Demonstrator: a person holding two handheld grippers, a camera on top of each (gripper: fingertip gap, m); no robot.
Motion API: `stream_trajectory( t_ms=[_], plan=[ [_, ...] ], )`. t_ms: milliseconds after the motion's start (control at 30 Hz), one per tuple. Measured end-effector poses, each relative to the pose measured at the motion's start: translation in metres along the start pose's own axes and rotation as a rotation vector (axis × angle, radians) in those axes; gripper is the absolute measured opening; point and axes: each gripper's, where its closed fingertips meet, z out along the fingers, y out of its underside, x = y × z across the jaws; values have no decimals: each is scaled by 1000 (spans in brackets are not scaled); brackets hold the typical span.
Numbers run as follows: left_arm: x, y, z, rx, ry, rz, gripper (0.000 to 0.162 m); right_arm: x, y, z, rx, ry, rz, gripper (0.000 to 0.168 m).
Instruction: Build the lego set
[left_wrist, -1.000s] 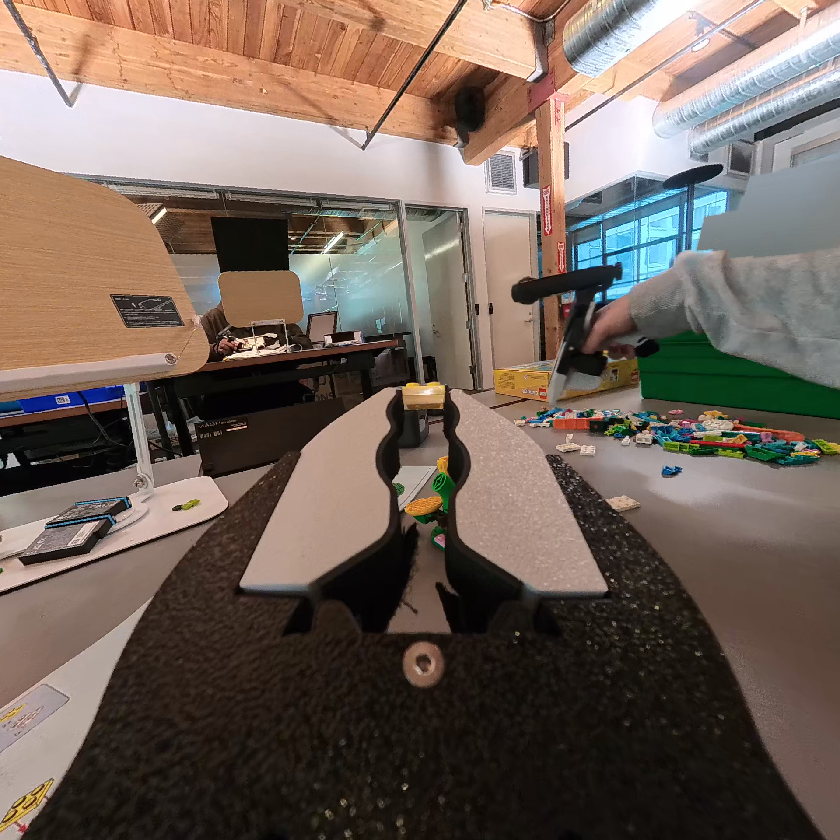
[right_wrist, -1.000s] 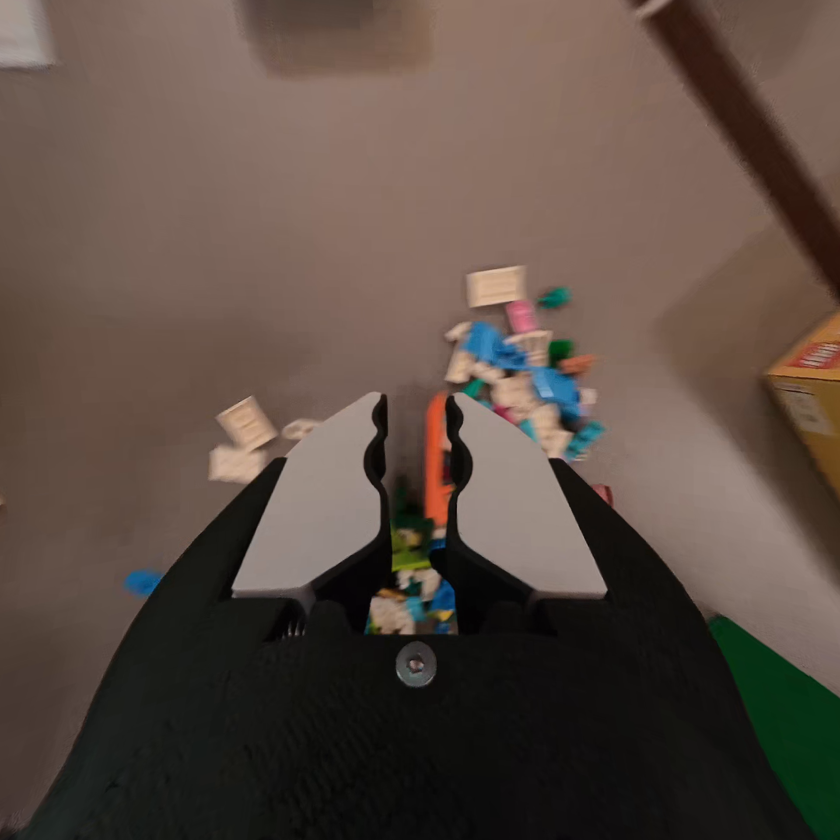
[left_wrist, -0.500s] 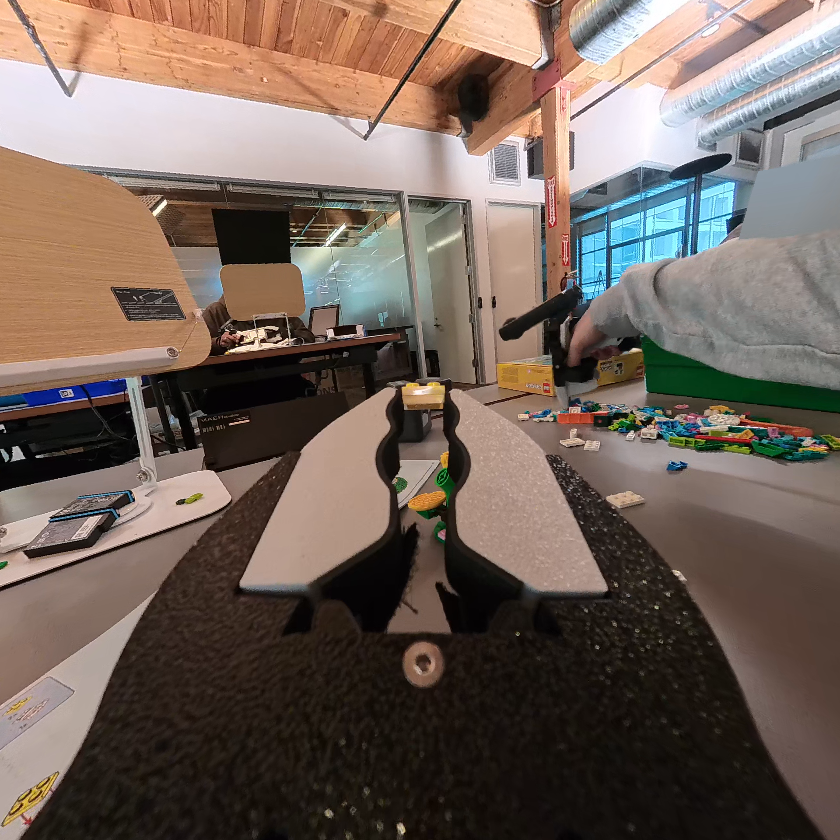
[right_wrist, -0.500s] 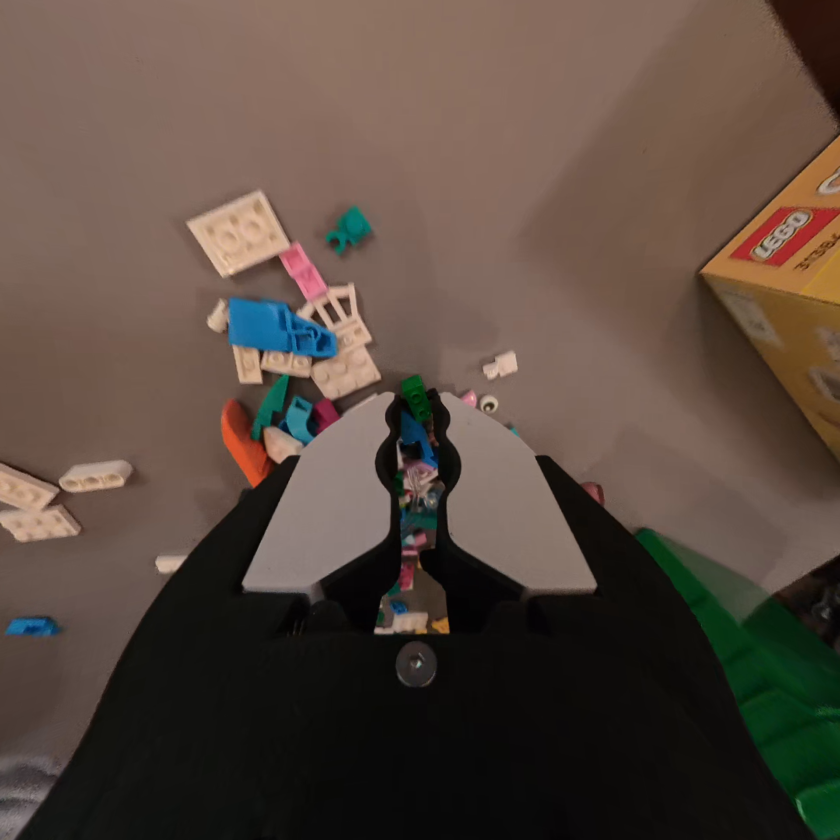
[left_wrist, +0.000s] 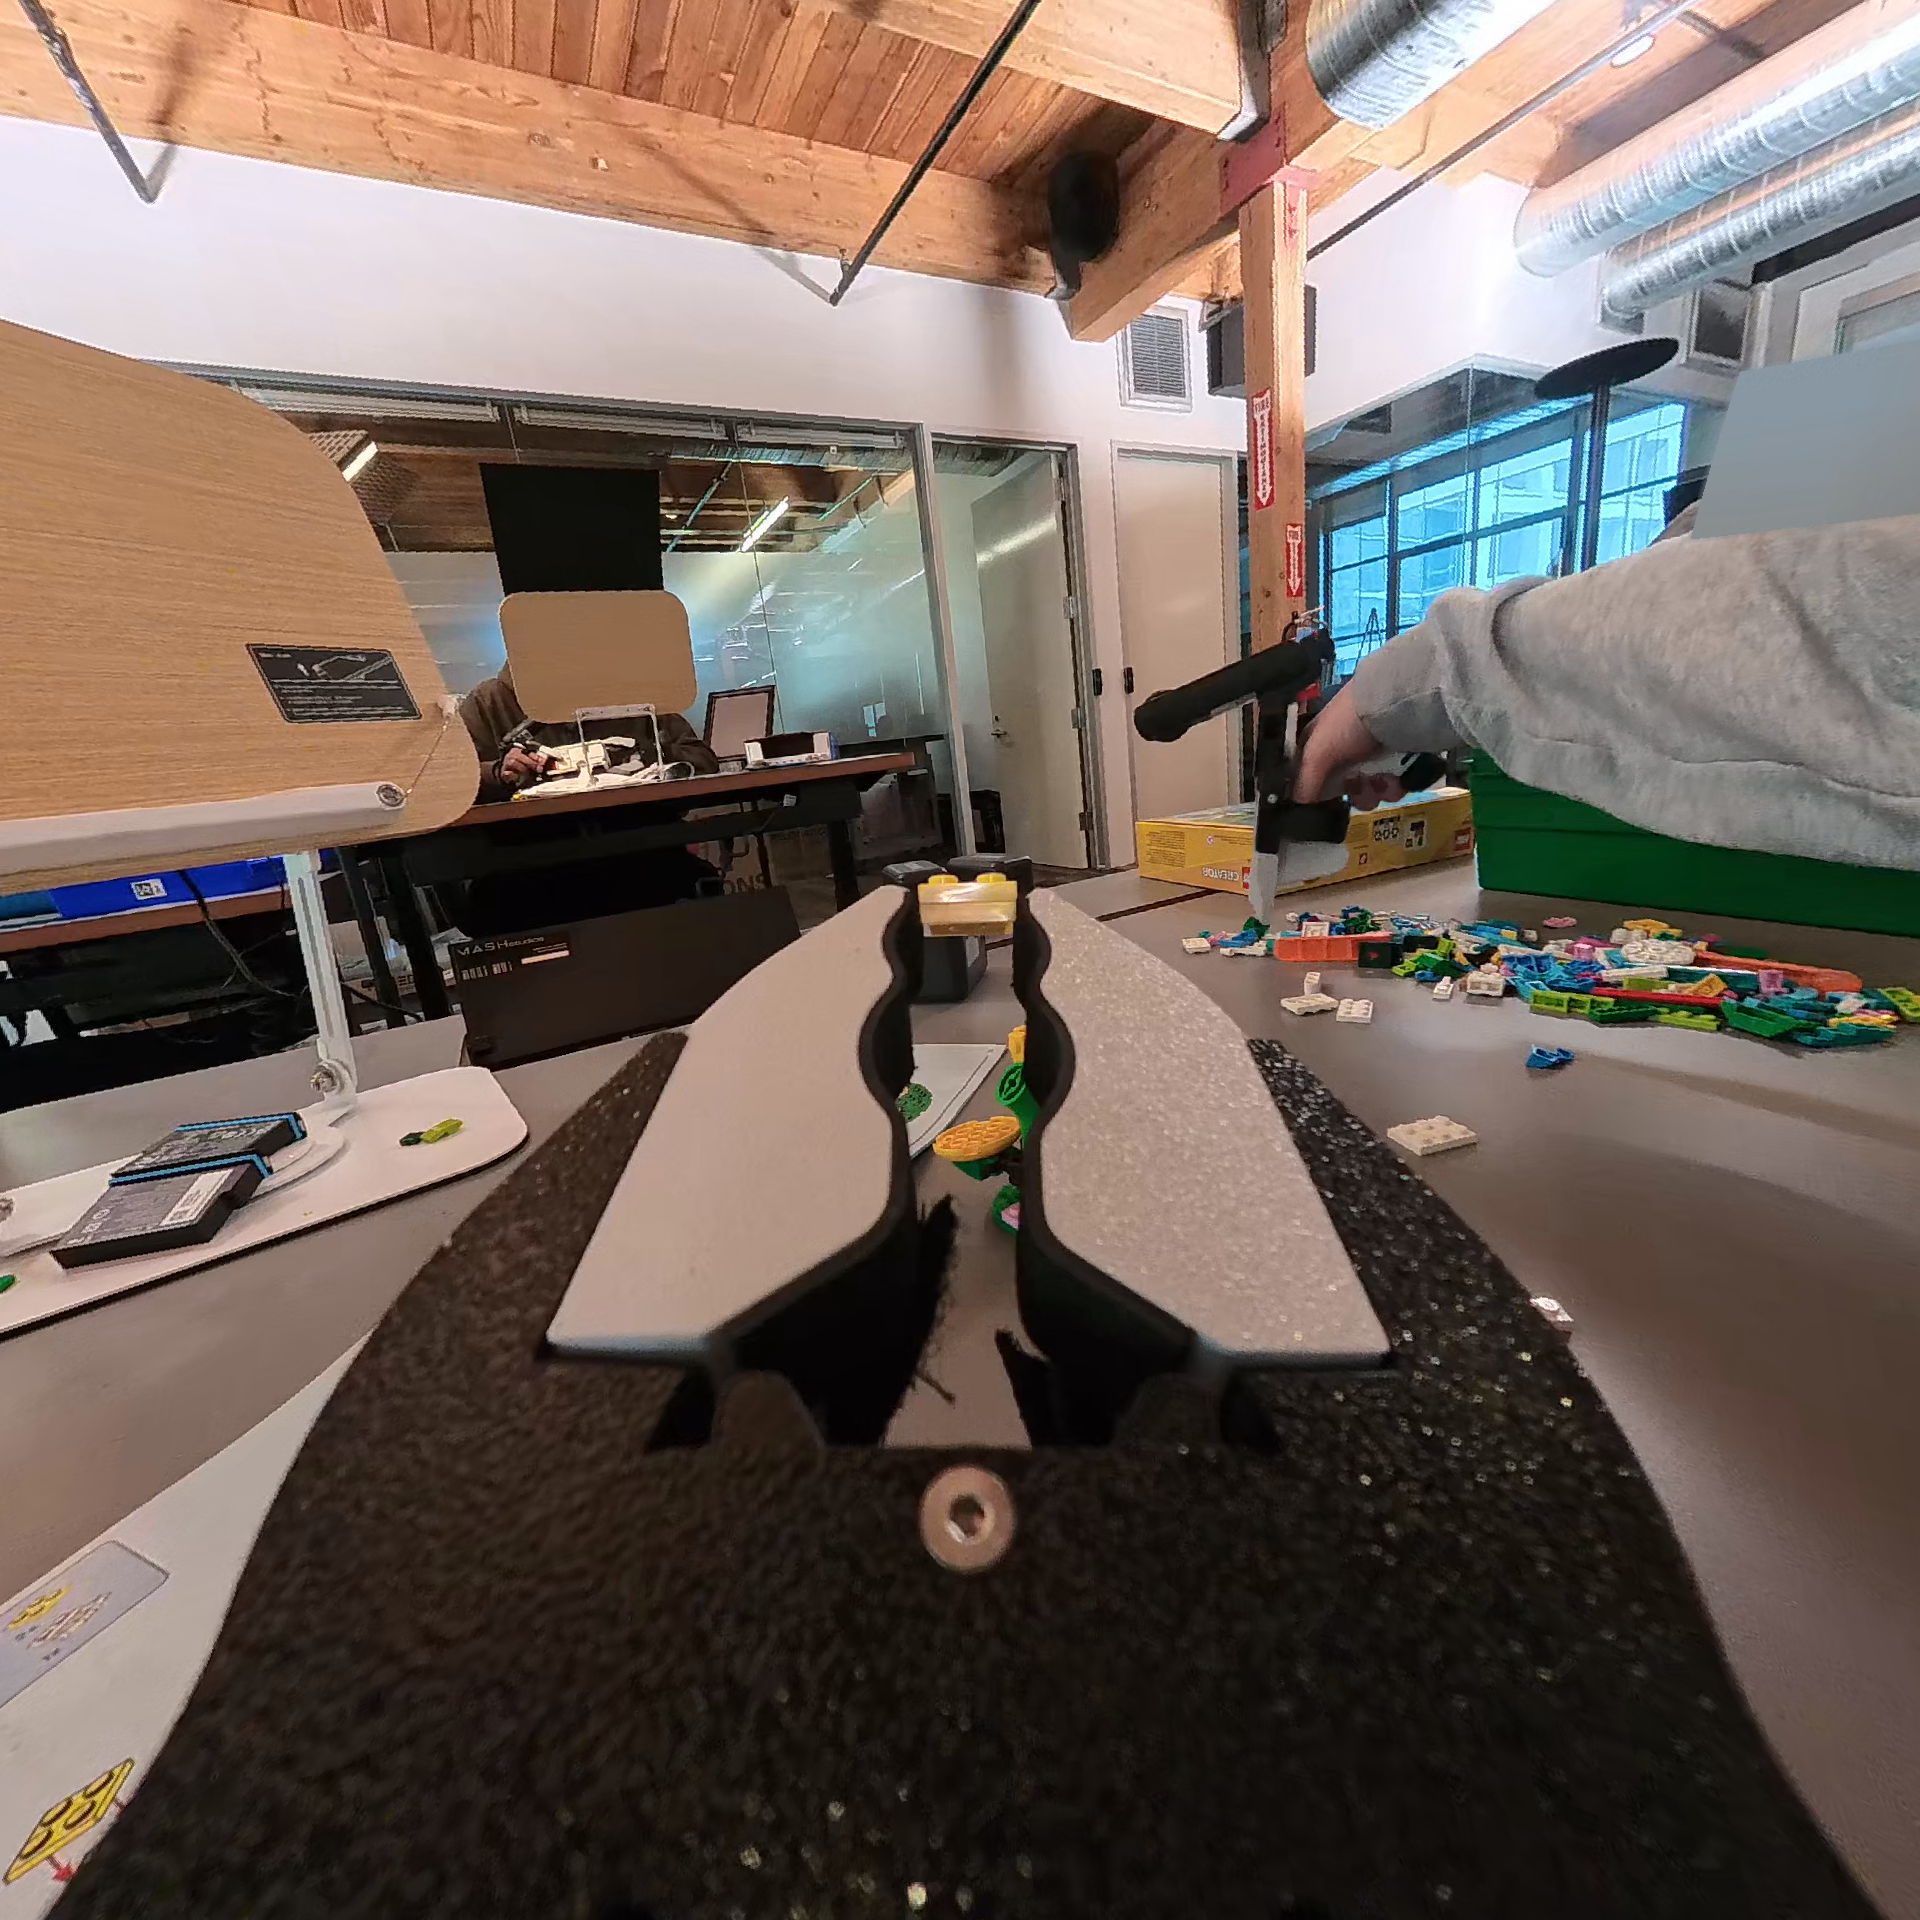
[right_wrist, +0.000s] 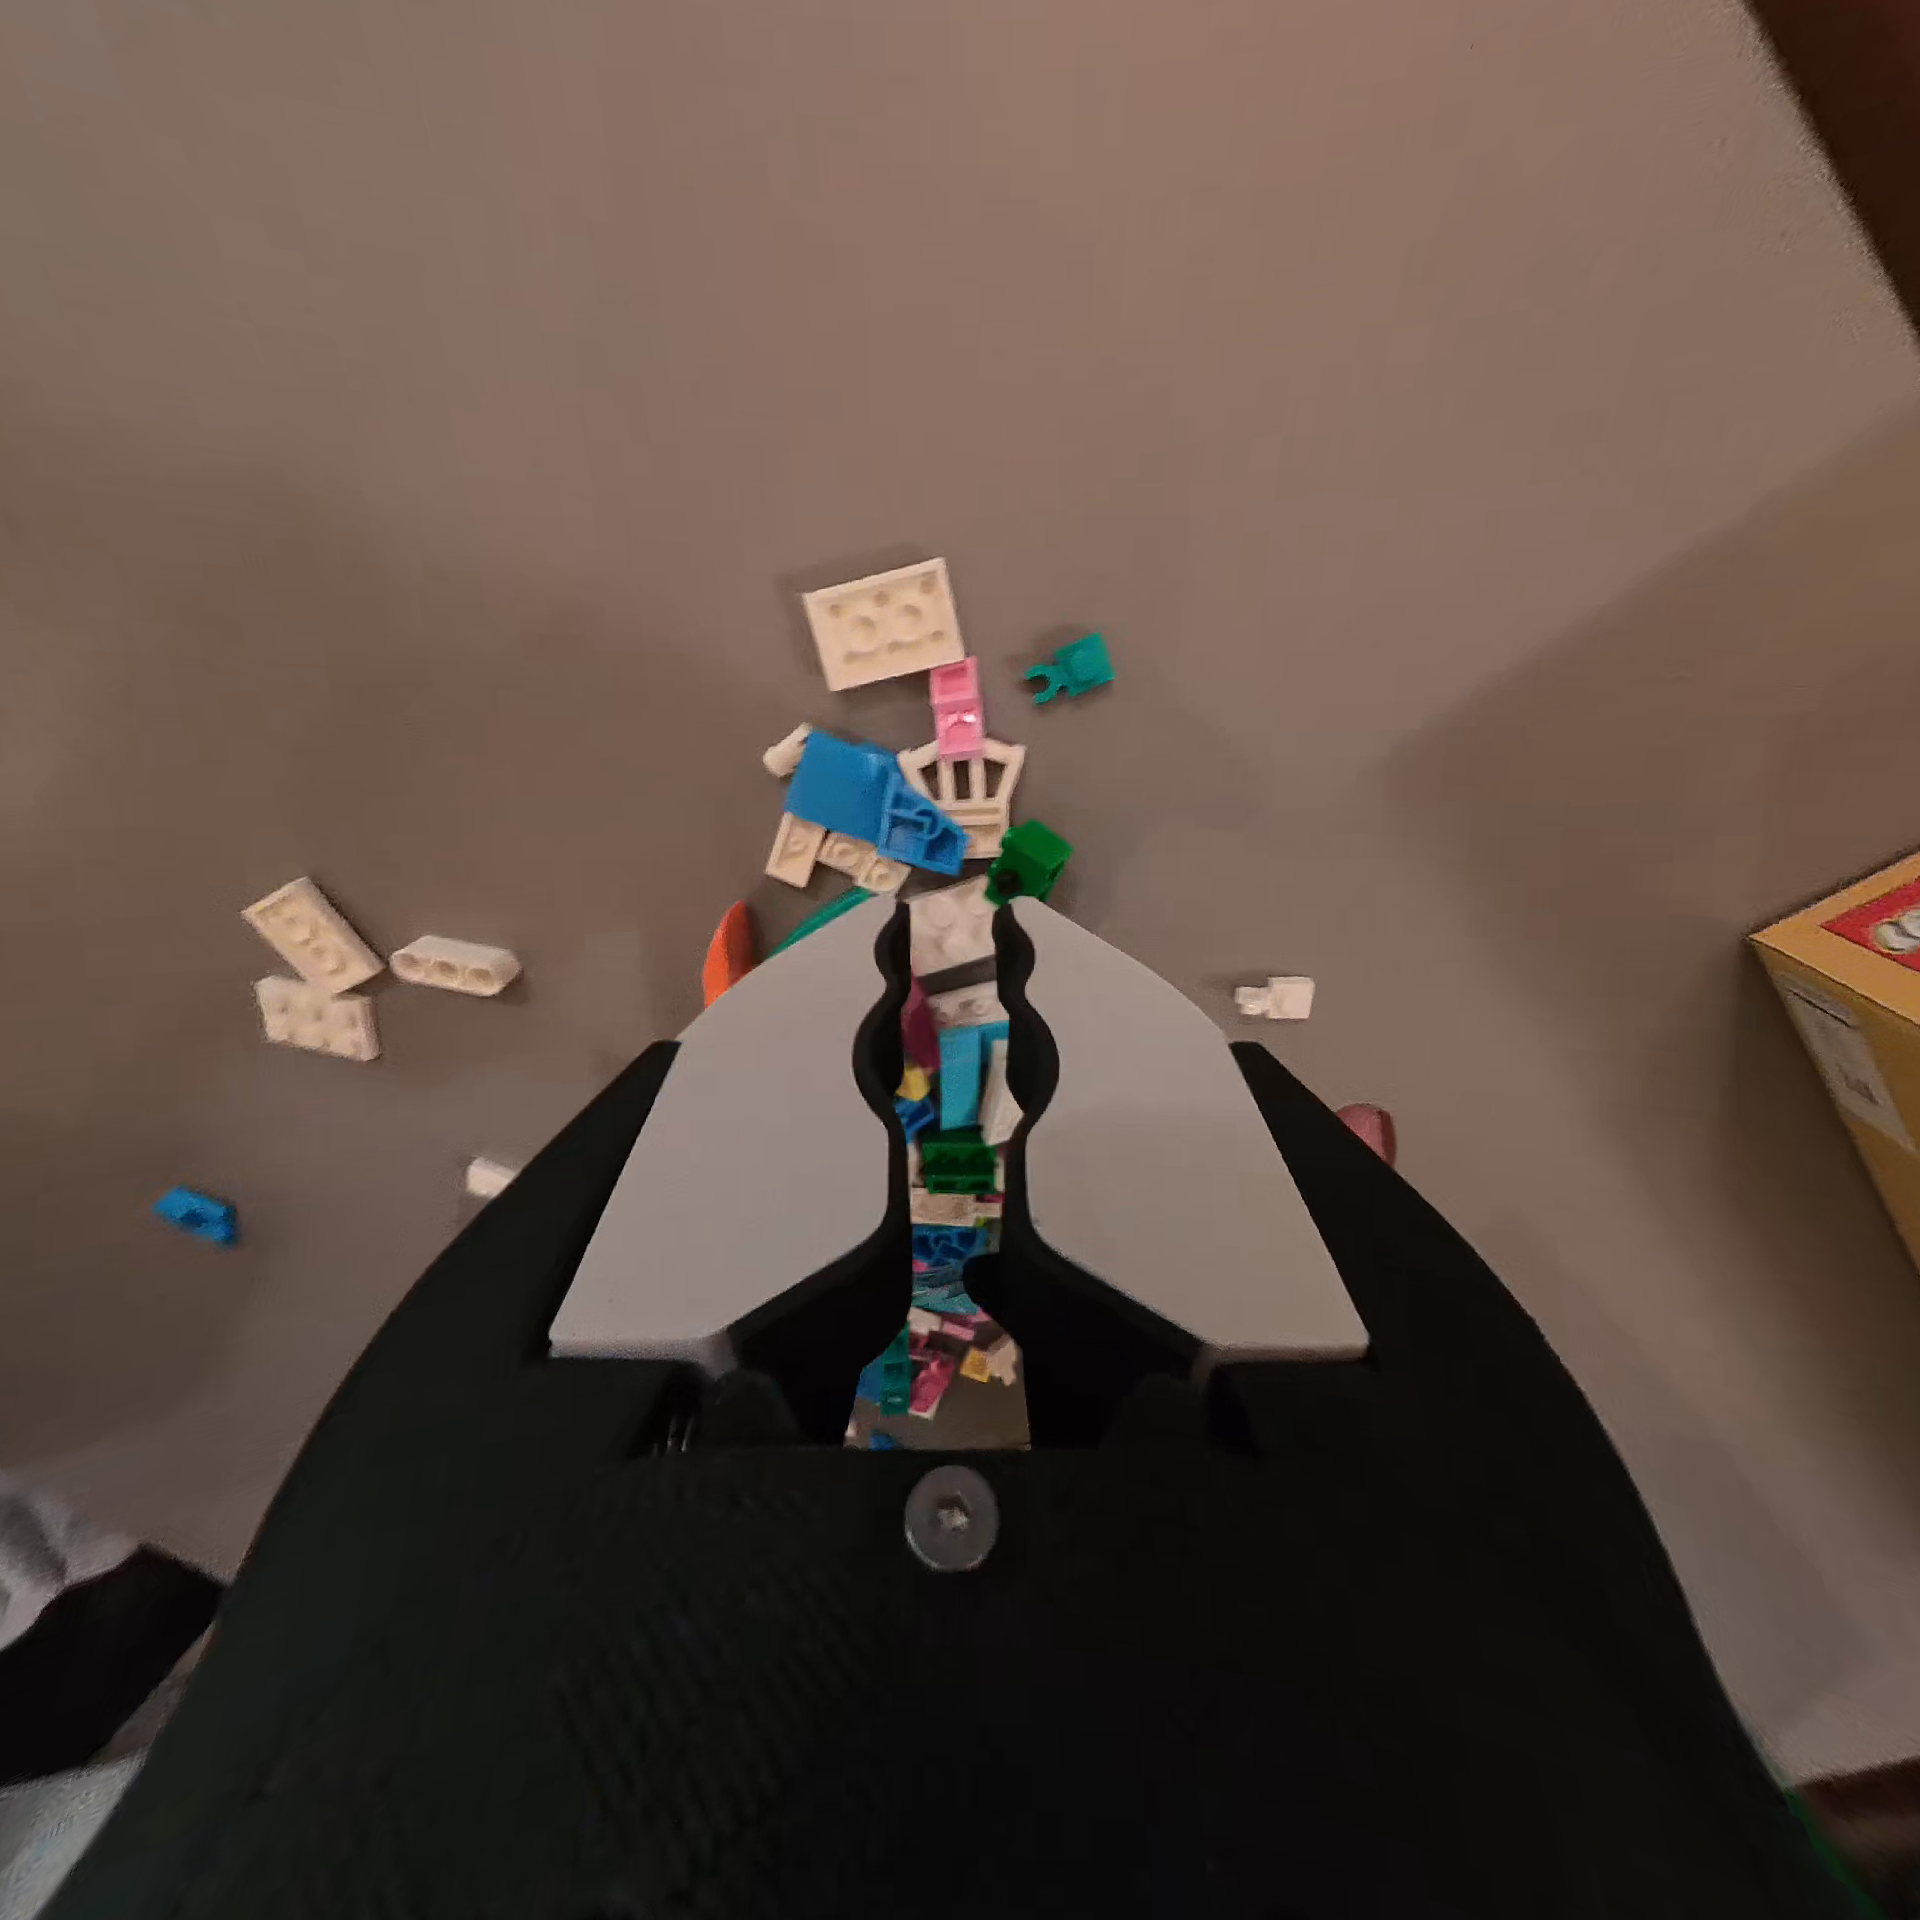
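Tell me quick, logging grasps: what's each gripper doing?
Left gripper: shut on yellow brick.
Right gripper: around a white plate; grip cannot be told.

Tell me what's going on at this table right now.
A person is building a Lego set with a hand-held gripper in each hand. The left hand-held gripper is shut on a small yellow piece, held above the grey table. The right hand-held gripper points down into the pile of loose pieces, its tips around a white plate; whether they grip it is unclear.

Timber ceiling (left_wrist: 623, 114); glass partition (left_wrist: 810, 582); grey table (left_wrist: 1662, 1195)
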Motion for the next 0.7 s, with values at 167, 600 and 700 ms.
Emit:
stream_trajectory(
  t_ms=[167, 600, 700],
  plan=[
    [0, 0, 0, 1, 0, -2, 16, 18, -16, -1, 85, 137, -34, 14],
    [-1, 0, -1, 2, 1, -9, 16, 7, -7, 7, 44, 74, -78, 25],
    [-1, 0, -1, 1, 1, -9, 16, 7, -8, 10, 47, 49, -67, 27]
  ],
)
